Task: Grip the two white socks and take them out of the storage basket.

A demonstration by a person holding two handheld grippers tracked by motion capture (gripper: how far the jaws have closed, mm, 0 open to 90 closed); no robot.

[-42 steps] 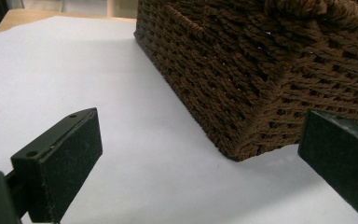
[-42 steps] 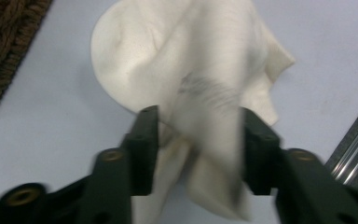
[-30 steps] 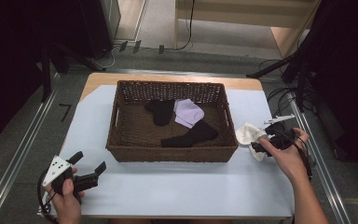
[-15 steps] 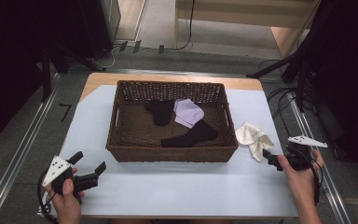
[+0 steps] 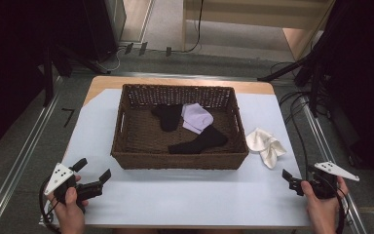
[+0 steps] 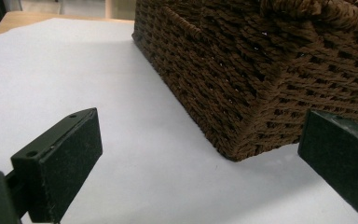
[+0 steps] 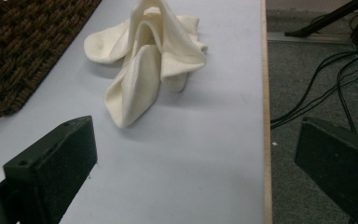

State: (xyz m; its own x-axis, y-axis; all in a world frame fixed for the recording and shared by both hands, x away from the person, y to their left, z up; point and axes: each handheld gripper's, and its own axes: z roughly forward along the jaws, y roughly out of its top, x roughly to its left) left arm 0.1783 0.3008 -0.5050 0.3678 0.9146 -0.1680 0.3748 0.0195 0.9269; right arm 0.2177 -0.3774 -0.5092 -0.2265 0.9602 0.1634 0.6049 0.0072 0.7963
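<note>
A pale blue-white sheet covers the desk (image 5: 185, 195), with bare wood showing along the far edge and grey floor, metal rails and black cables around it. The cream sock (image 7: 144, 65) lies crumpled on the sheet just right of the brown wicker basket (image 5: 126, 146), which holds two black socks (image 5: 199, 141) and a lilac one (image 5: 197, 117). The right tongs (image 5: 292, 183) are released, empty, near the cream sock. The left tongs (image 5: 95, 175) gape near the basket's front corner.
</note>
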